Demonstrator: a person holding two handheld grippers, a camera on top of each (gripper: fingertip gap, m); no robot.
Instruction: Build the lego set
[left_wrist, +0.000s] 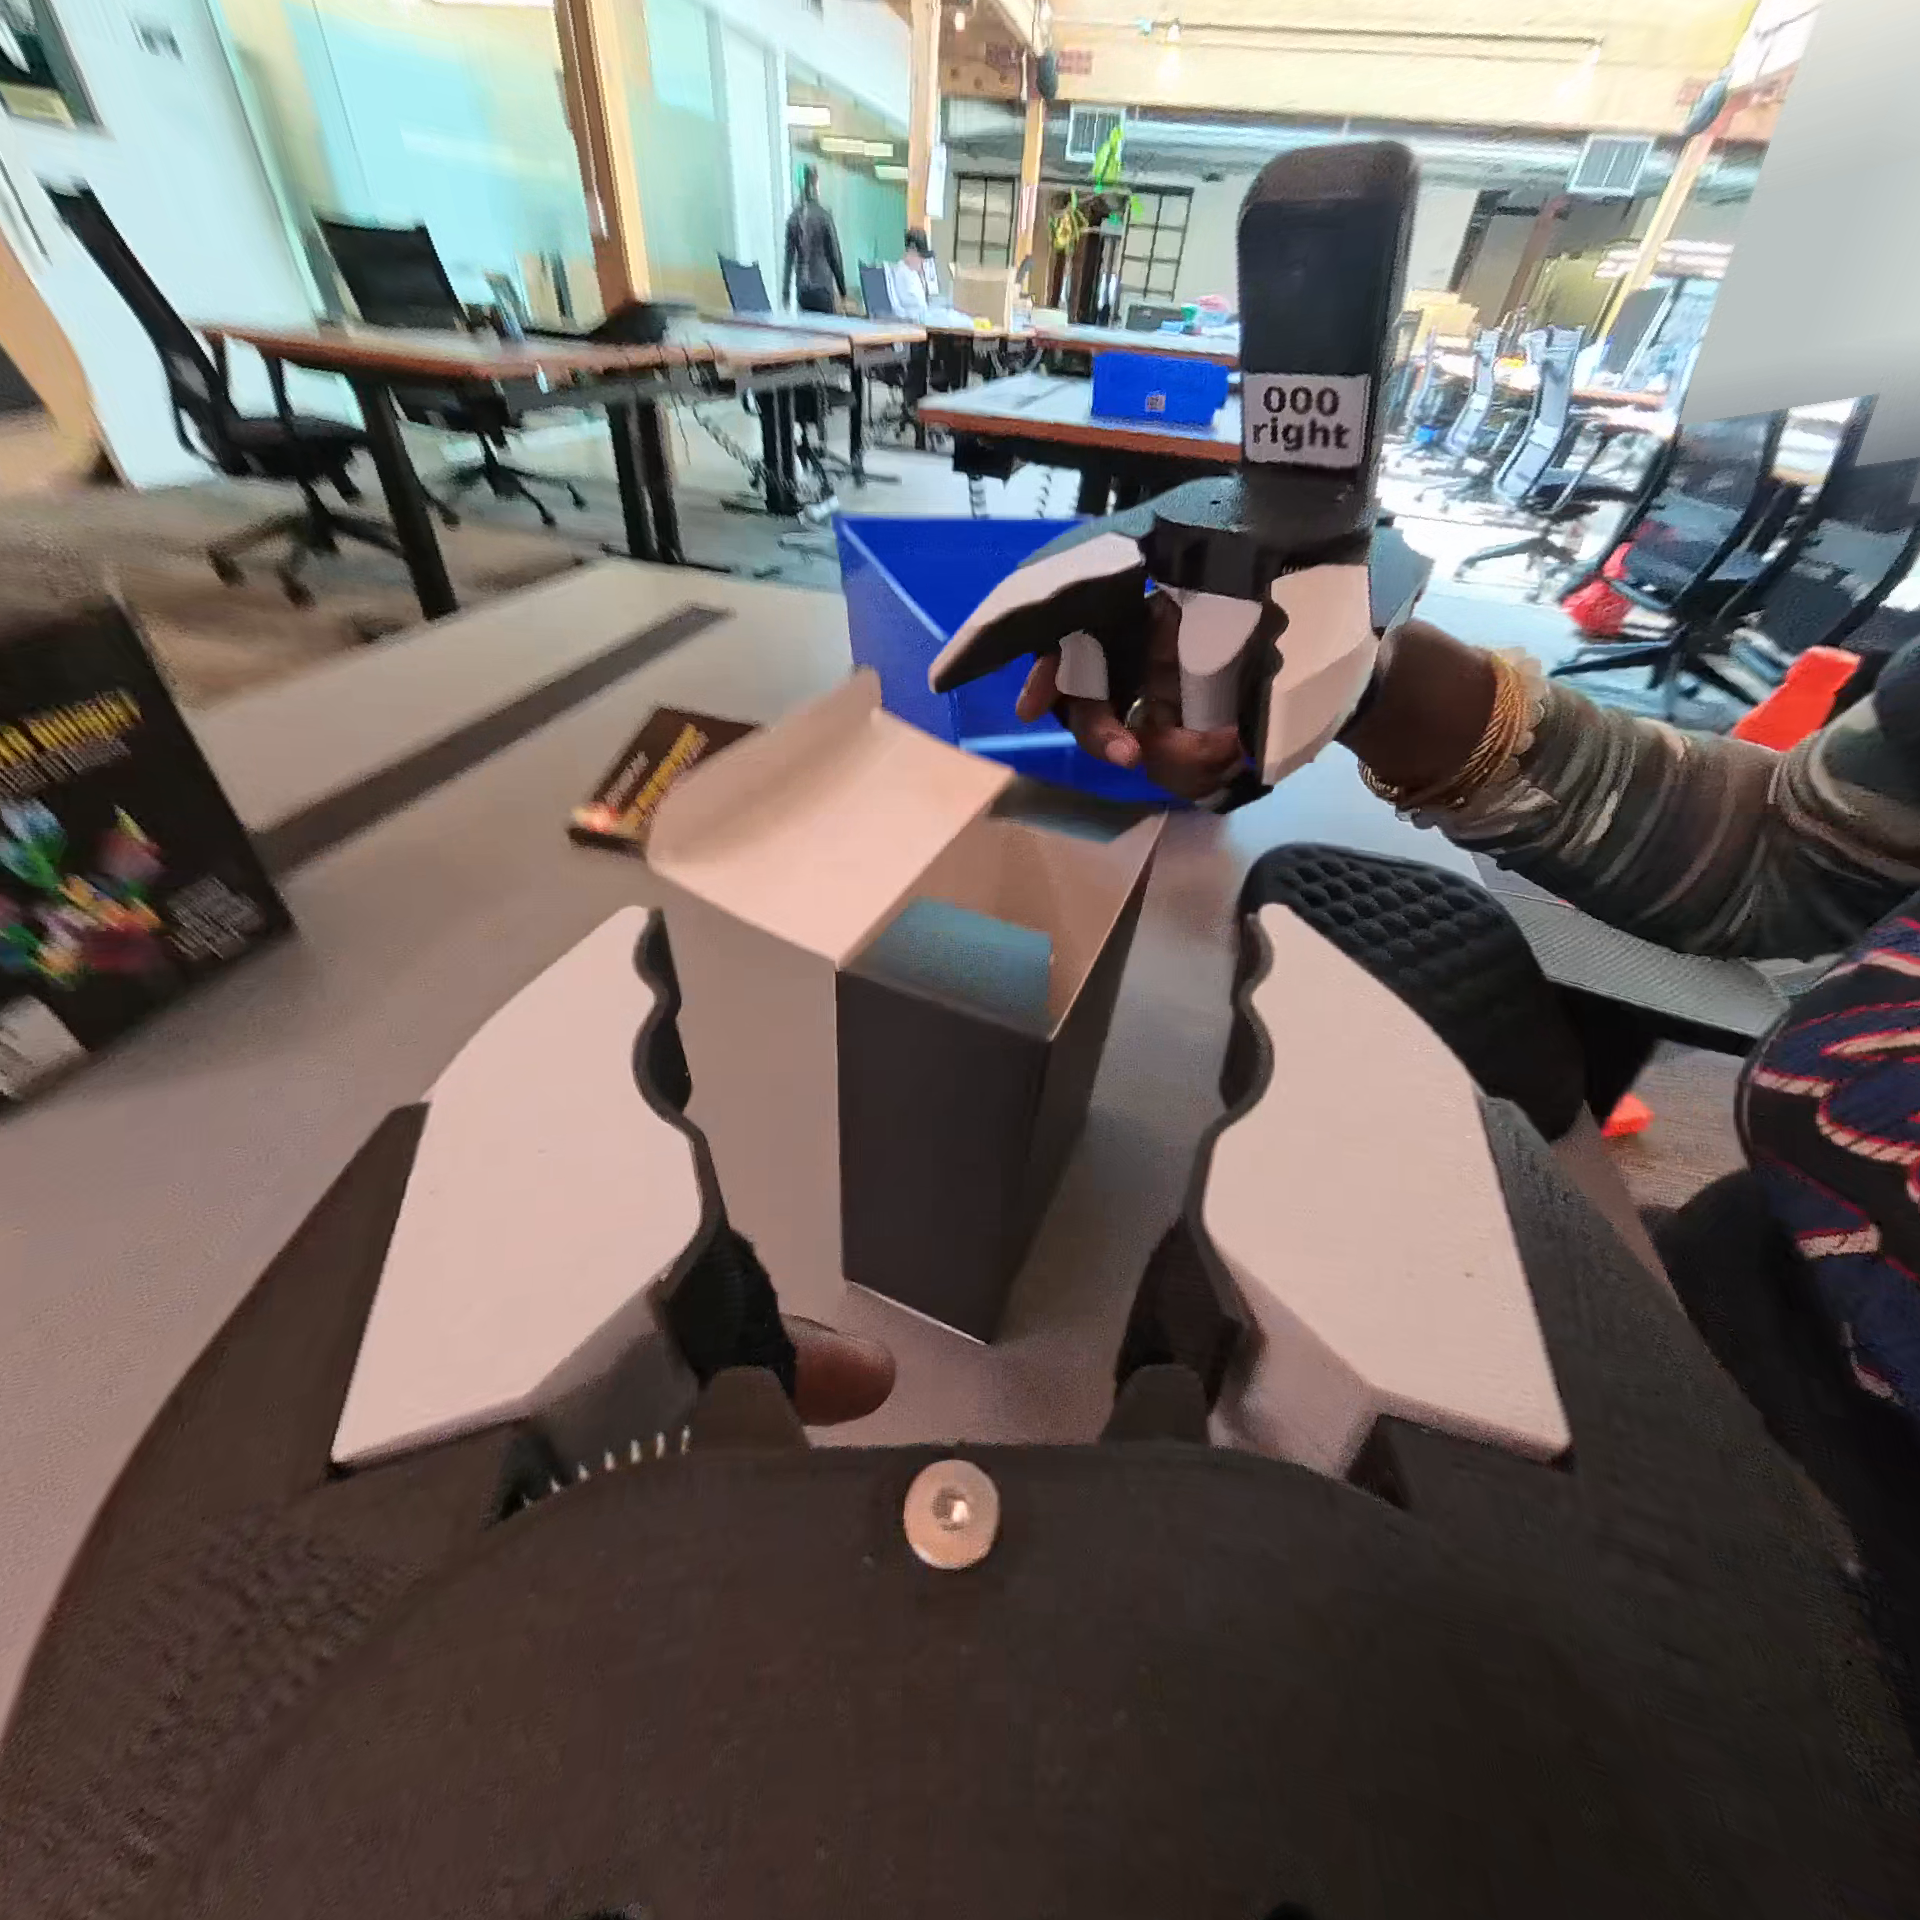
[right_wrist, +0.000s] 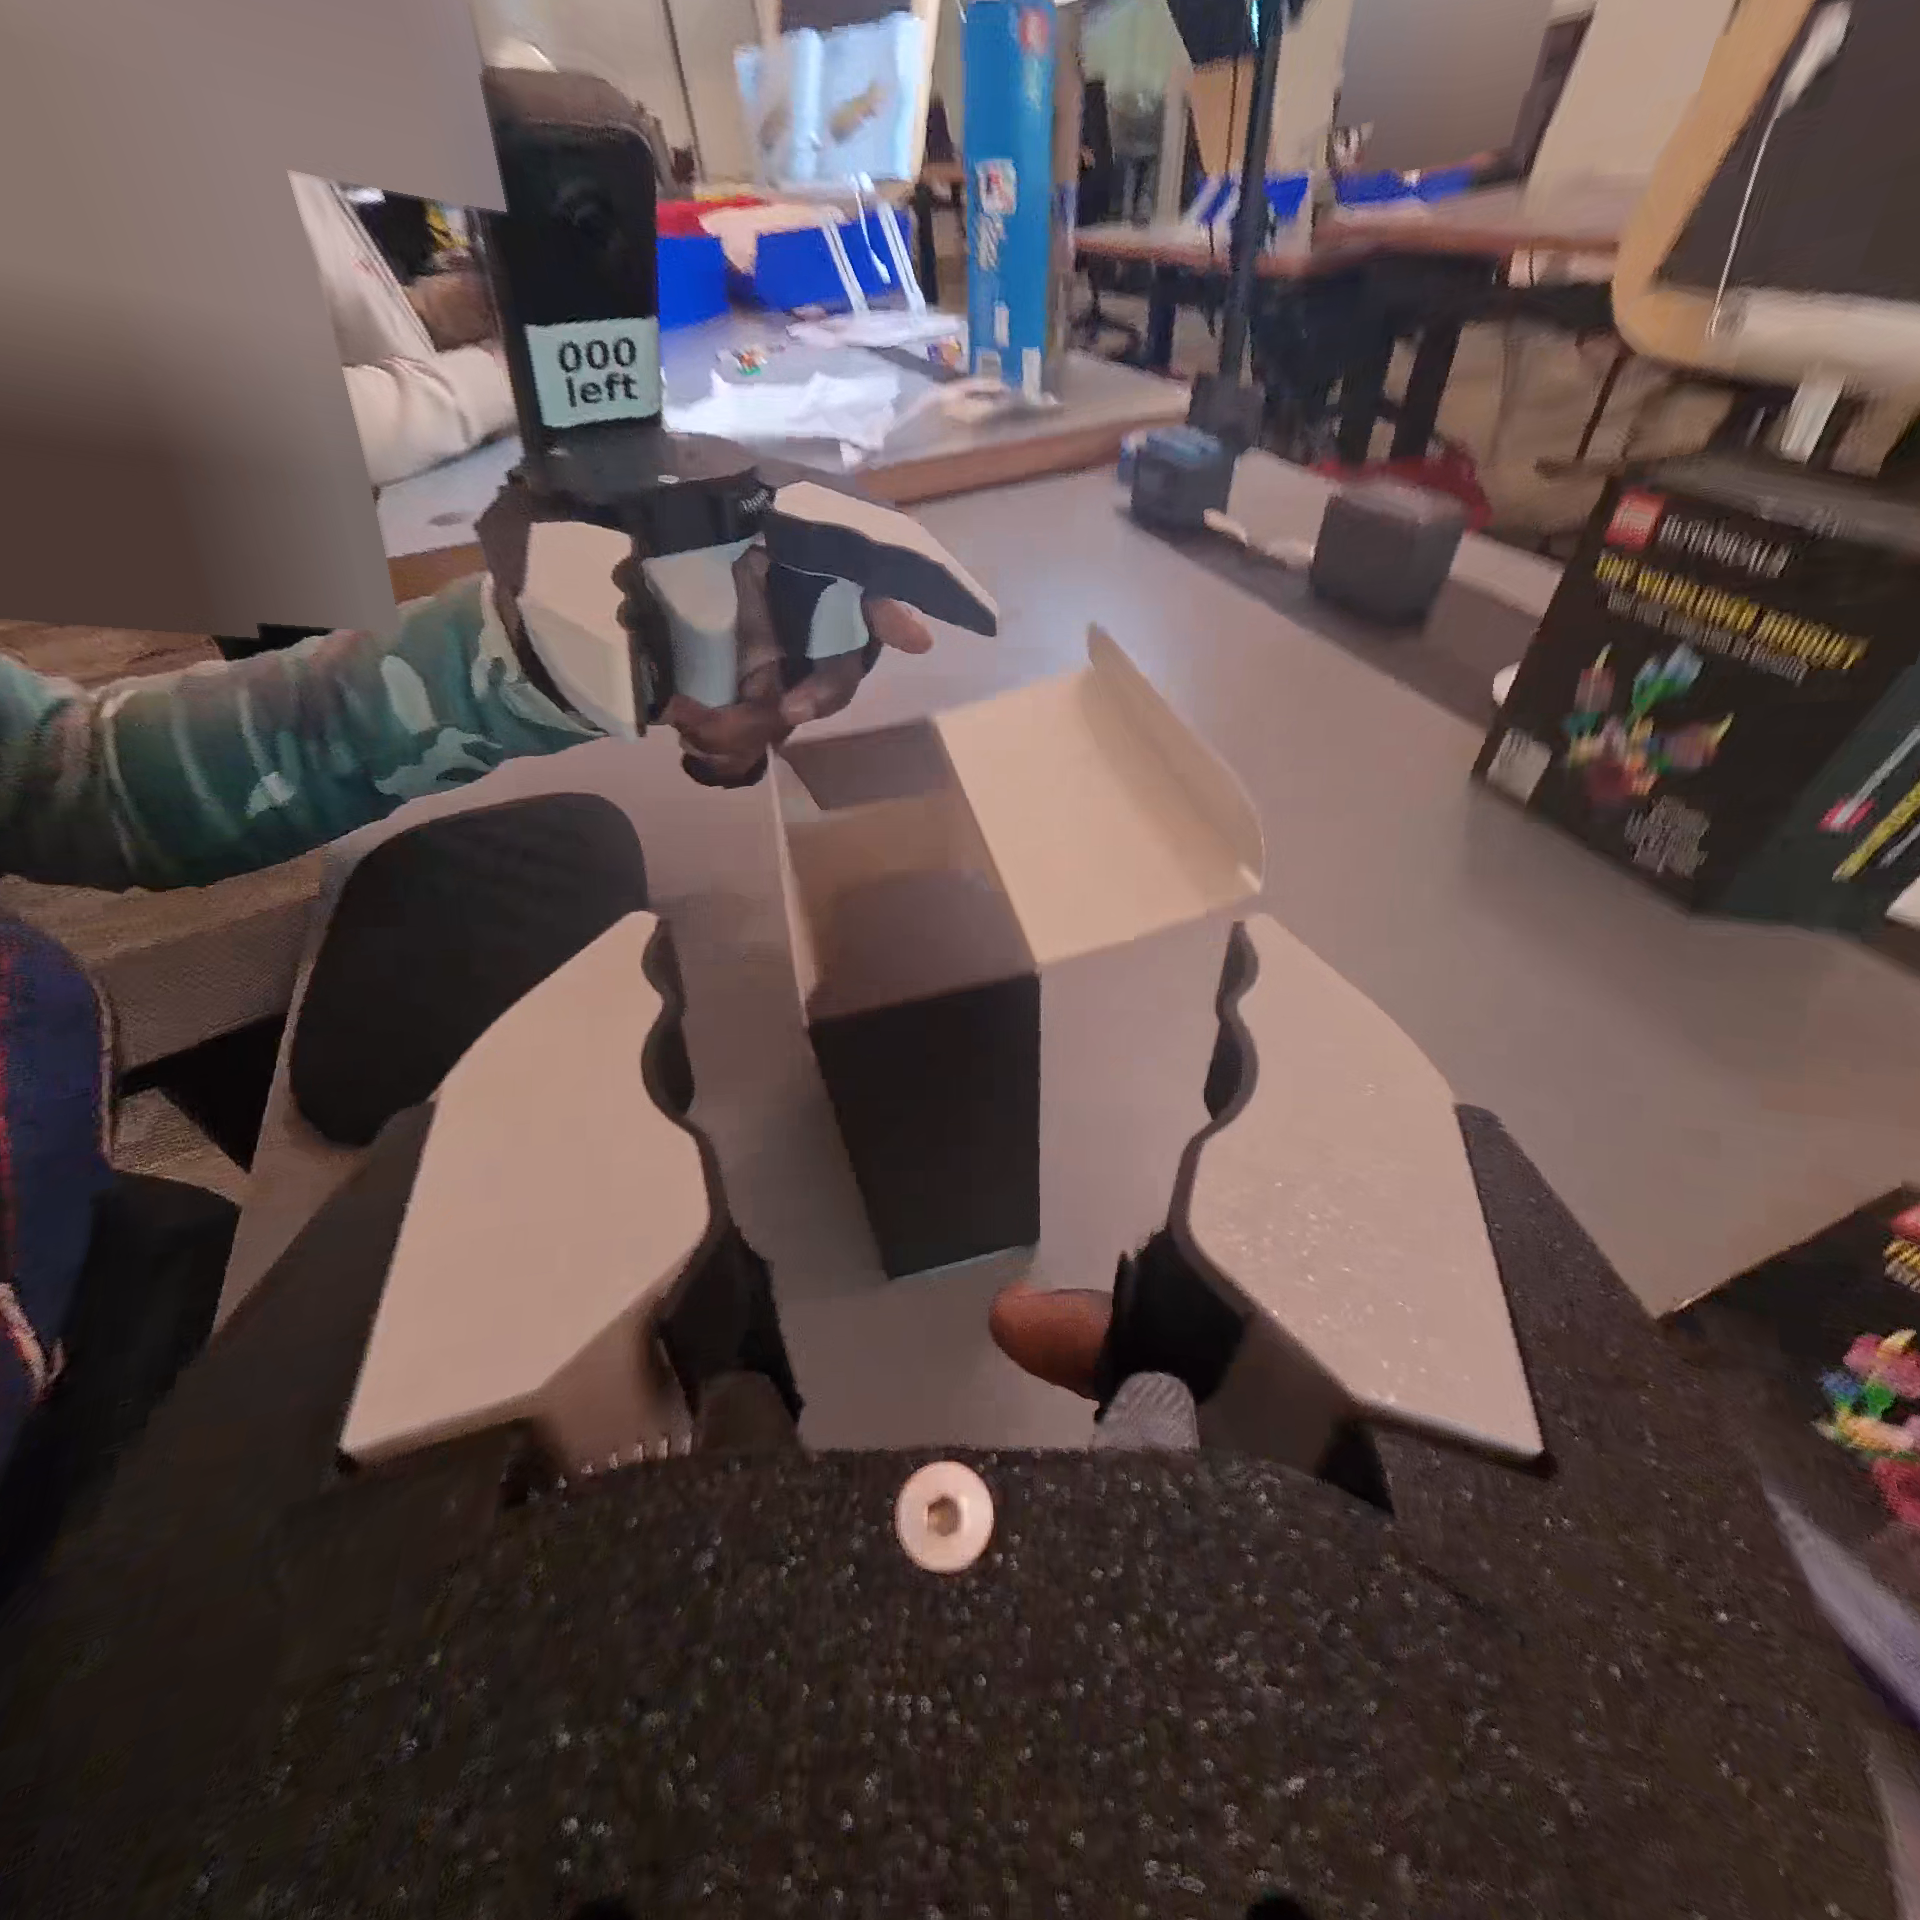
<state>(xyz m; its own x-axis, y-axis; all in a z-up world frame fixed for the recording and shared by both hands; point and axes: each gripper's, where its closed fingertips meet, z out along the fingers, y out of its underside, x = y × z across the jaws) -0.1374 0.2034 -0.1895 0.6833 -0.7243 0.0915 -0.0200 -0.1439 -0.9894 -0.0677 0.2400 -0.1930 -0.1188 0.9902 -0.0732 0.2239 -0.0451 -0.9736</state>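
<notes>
Standing upright on grey table (left_wrist: 208, 1195), open-topped dark grey cardboard box (left_wrist: 966, 1122) sits between spread, empty fingers of left gripper (left_wrist: 951, 997) and right gripper (right_wrist: 945, 997).

The black set box (left_wrist: 114, 852) is motion-blurred (and cropped at the left edge).

1. The left tool (left_wrist: 951, 1029) has 2 white faceted fingers (left_wrist: 540, 1174) with wavy black inner edges, set on a rough black printed body.
2. A silver hex-socket screw (left_wrist: 950, 1512) sits at the middle of that body.
3. The right tool (right_wrist: 940, 1039) is built alike, with its own silver screw (right_wrist: 943, 1516).
4. Each tool carries a black upright camera block (left_wrist: 1314, 312) bearing a white label.
5. The person wears a grey-green camouflage sleeve (left_wrist: 1662, 831) and gold bangles (left_wrist: 1475, 743).
</notes>
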